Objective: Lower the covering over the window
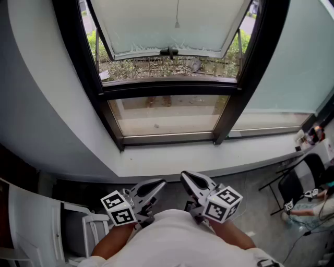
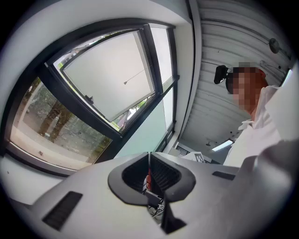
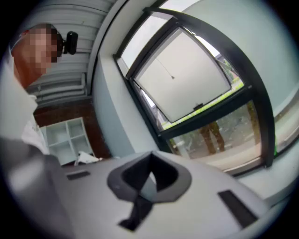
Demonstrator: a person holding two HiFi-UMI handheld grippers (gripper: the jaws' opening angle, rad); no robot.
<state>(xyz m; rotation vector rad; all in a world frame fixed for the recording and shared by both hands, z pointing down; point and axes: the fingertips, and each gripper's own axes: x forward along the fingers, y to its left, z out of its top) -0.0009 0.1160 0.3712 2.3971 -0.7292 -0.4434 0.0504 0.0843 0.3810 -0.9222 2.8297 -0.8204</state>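
So the person has both tongs parked low, close to the body. The left gripper (image 1: pixel 158 183) and the right gripper (image 1: pixel 186 177) sit side by side, tips nearly meeting. In each gripper's own view the jaws are pressed together with nothing clamped between them, so both are empty.

The covering itself doesn't show in any view. Best guess is it's rolled up above the top of the window (image 1: pixel 167 88), out of frame. What does show is a thin pull cord (image 1: pixel 177 13) hanging straight down in front of the pale tilted-out pane, ending in a small weight (image 1: pixel 177 24).

That cord is what the next move hinges on. From the tongs it's well ahead and well up, beyond the sill (image 1: pixel 209 156), and lines up almost between the two tips, a touch over toward the right one. So the right hand looks marginally better placed, though it's close. The cord runs vertically, so the jaws would need to open and come at it from the side, pinching across it near the weight.
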